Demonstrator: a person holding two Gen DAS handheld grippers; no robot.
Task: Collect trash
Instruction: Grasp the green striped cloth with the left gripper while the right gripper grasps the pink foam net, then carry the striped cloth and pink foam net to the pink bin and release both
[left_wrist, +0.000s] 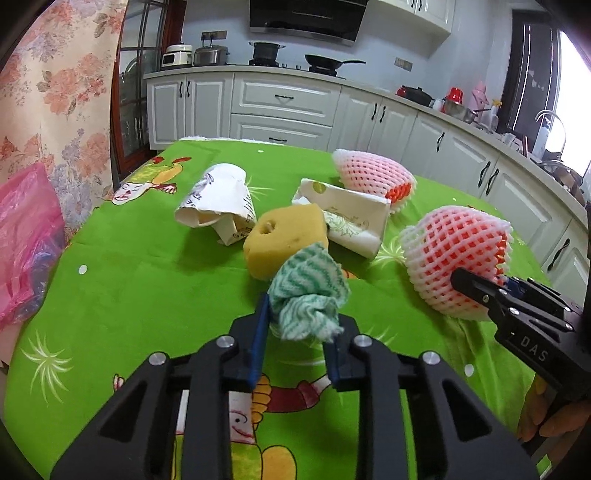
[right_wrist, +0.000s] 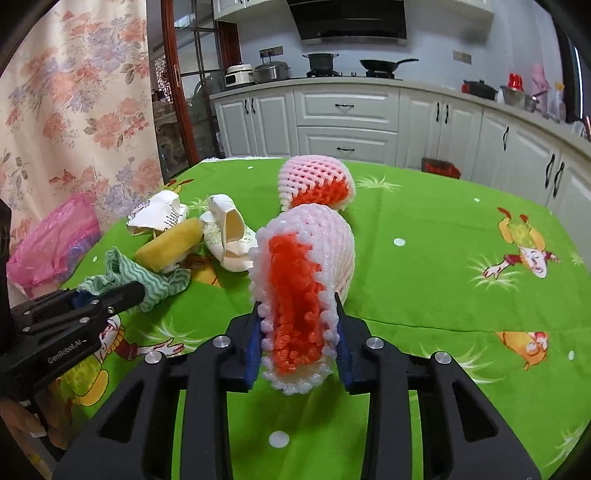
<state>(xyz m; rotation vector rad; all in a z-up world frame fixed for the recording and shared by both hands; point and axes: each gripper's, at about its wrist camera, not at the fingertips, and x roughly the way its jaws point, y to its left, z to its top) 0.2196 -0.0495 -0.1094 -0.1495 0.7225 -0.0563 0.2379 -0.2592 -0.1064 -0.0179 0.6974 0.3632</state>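
The left claw is squeezing the green rag; the right claw is squeezing a foam net. The pink bag is lying left of the rag, nearer the left claw.

The right gripper has its blue-padded jaws pressed against both sides of a pink and white foam fruit net with an orange lining. At 12 o'clock from it, a second pink foam net lies on the green cartoon-print bench. At 9 o'clock, the left gripper pinches a green and white striped cloth, near a yellow sponge block, crumpled white paper cups and a pink plastic bag.
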